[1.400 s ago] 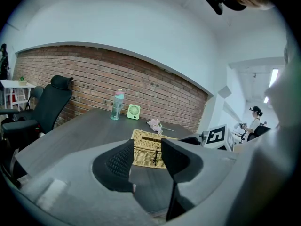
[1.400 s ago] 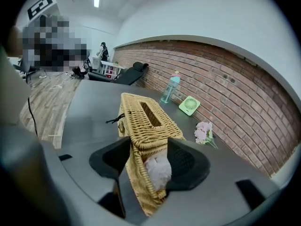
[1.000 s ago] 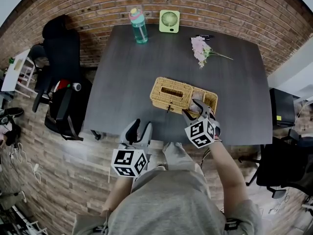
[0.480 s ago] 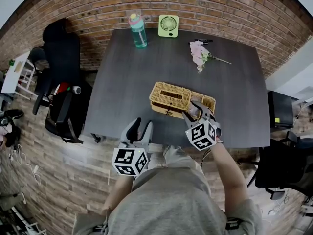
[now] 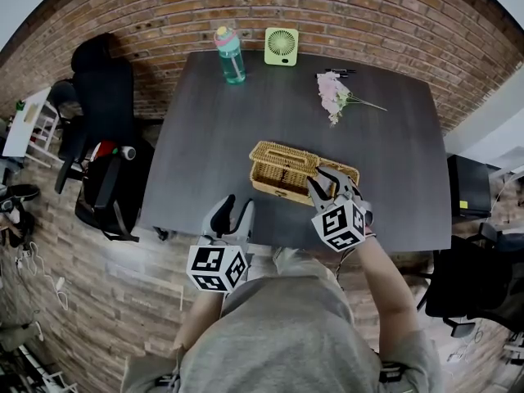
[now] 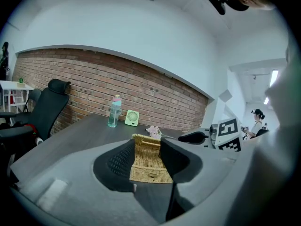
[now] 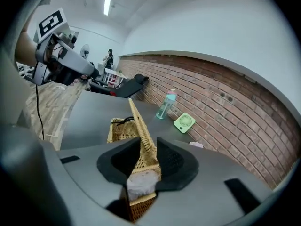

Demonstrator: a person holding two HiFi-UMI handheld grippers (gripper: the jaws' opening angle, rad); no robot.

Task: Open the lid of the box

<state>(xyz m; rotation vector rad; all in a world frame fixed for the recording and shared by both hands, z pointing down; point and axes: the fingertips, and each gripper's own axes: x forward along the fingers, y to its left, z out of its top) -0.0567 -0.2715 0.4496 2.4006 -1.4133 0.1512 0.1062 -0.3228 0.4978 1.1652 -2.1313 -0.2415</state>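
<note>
A woven wicker box (image 5: pixel 282 178) lies on the dark table (image 5: pixel 205 137), near its front edge. Its lid (image 5: pixel 285 154) is tilted up, so the inside shows. My right gripper (image 5: pixel 327 178) is at the box's right end. In the right gripper view the lid (image 7: pixel 138 126) stands on edge between the jaws of that gripper (image 7: pixel 148 157), which are closing, their pads against the wicker. My left gripper (image 5: pixel 237 209) hovers open just off the table's front edge. It holds nothing, and the box (image 6: pixel 148 166) shows beyond its jaws.
A teal bottle (image 5: pixel 230 53) and a small green fan (image 5: pixel 282 41) stand at the table's far edge. Pink flowers (image 5: pixel 334 92) lie at the far right. Black chairs (image 5: pixel 102 137) stand to the table's left. A brick wall runs behind.
The lid, flat on the box one second ago, is now raised at an angle. My right gripper's jaws have narrowed around the lid's edge. The left gripper has not moved.
</note>
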